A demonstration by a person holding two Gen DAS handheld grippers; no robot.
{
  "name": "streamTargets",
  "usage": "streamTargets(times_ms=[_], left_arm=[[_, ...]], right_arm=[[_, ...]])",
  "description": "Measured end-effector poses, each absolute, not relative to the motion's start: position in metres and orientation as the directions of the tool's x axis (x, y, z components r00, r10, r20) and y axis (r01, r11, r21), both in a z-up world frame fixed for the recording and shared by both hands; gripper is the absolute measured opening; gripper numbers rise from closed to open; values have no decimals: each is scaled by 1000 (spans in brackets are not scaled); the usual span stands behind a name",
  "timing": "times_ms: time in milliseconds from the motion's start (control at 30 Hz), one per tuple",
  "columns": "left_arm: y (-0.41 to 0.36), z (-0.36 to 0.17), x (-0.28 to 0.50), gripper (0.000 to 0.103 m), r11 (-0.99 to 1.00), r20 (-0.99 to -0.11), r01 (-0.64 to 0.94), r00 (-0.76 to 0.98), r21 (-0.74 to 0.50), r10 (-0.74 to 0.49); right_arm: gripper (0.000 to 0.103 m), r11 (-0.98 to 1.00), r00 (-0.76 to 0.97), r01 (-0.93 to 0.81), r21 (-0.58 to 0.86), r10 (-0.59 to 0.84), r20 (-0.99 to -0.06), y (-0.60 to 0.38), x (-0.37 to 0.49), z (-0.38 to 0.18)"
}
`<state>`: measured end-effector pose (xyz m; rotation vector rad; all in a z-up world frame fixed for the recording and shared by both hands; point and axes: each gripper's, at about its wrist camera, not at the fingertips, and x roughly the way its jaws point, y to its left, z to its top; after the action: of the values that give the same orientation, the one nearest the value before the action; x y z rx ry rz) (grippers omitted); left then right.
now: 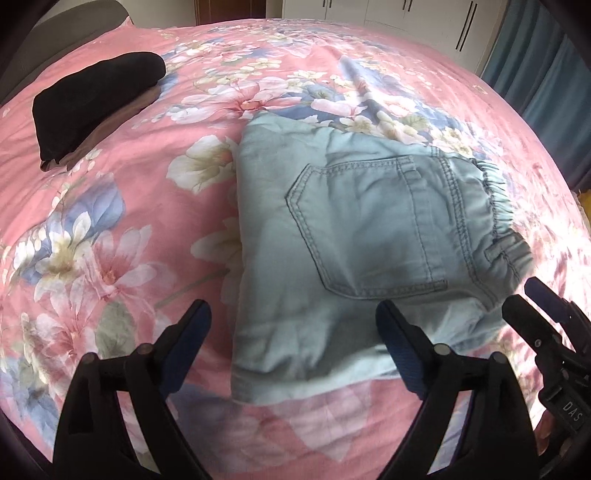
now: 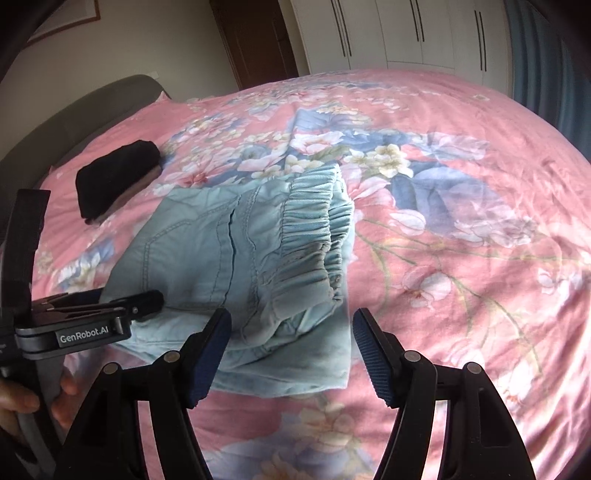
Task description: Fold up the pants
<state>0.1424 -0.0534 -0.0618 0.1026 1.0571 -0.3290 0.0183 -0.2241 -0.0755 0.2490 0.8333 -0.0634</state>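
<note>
Two sets of jaws were mine, one in each hand, and both stood apart with nothing between them. My left gripper (image 1: 291, 321) hung over the near edge of the folded pale blue-green denim pants (image 1: 354, 236), its pads clear of the cloth on either side. My right gripper (image 2: 291, 332) hovered above the near right corner of the same pants (image 2: 236, 258), also gaping and touching nothing.

The pants lay folded into a compact bundle near the middle of the bed's pink floral cotton quilt (image 1: 122, 229). A stitched back pocket (image 1: 365, 229) faced up, and the gathered elastic waistband (image 2: 314, 229) ran along the bundle's right side. A lower layer of the cloth stuck out at the near edge, under the upper fold.

Well apart from the pants, toward the far left of the quilt, sat a folded black garment (image 1: 96, 99) stacked on a brown one (image 1: 110, 129).

From the right wrist view I saw my left hand (image 2: 22, 402) wrapped around the handle of the left tool. White wardrobe doors (image 2: 399, 33) stood beyond the bed.
</note>
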Motion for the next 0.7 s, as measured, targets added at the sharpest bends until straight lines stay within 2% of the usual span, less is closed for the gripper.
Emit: streamTargets(times_ms=[100,167,267,333,500,600,700], left_arm=[[-45,-48,129,96,946,-862,309,449,-99,-236],[-41,-38,120,103,951,-856,289,460,-107,-236],[-38,-20,103,102,950,-839,296,487,-101,-241],[-37,-6,90,102,942,-822,317,504,-108,-264],[-40,21,59,102,939,-798,342,556,-36,-233],[-39,33,43,102,937,-788,349,578,0,-215],[-37,36,31,102,935,-790,355,576,11,-209]], right_arm=[[68,971,682,152,183,31,-731,-220,7,-66],[68,970,686,155,187,31,-727,-217,0,-59],[68,971,693,153,186,29,-721,-213,-12,-46],[77,974,701,145,174,24,-713,-208,-20,-37],[84,976,708,128,174,33,-706,-200,-41,-16],[96,978,713,129,164,23,-701,-197,-51,-5],[97,980,726,124,159,20,-688,-194,-61,5]])
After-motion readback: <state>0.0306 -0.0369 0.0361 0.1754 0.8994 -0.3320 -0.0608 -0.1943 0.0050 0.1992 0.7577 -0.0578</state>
